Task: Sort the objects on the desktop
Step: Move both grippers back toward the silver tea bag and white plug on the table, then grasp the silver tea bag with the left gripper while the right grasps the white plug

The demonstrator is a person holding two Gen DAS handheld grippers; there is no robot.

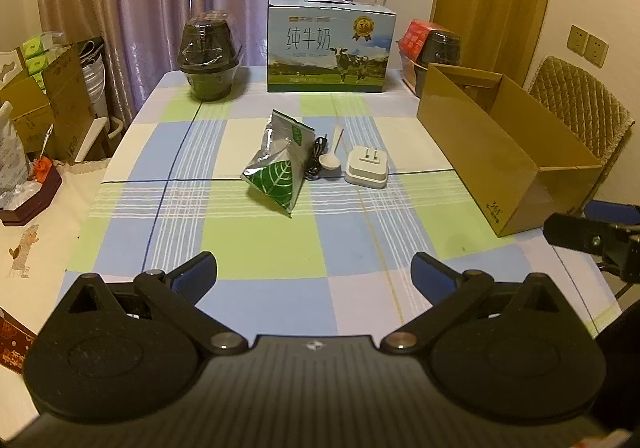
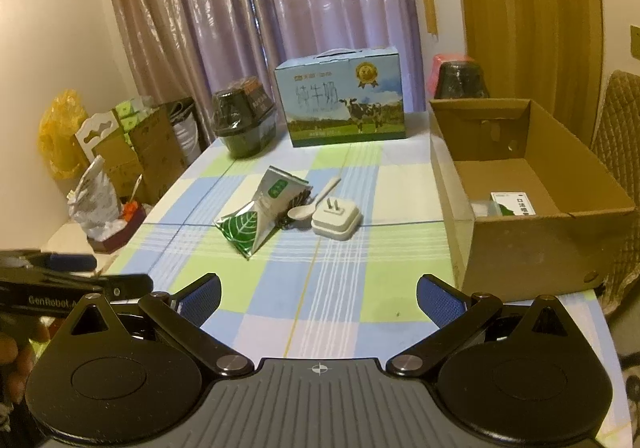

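Observation:
A silver-green foil pouch (image 1: 278, 163) (image 2: 260, 209), a coiled black cable (image 1: 316, 159) (image 2: 294, 207), a white spoon (image 1: 332, 153) (image 2: 312, 203) and a white plug adapter (image 1: 367, 167) (image 2: 337, 223) lie together mid-table. An open cardboard box (image 1: 500, 151) (image 2: 532, 240) stands at the right, with a small white-green packet (image 2: 510, 203) inside. My left gripper (image 1: 314, 272) is open and empty above the near table. My right gripper (image 2: 319, 296) is open and empty, near the box's front corner.
A blue milk carton (image 1: 330, 47) (image 2: 342, 103) and two dark lidded bowls (image 1: 210, 55) (image 2: 460, 81) stand at the back. Cartons and bags (image 1: 44, 87) crowd the left side. A quilted chair (image 1: 580, 95) is right of the box. The checked tablecloth (image 1: 280, 232) covers the table.

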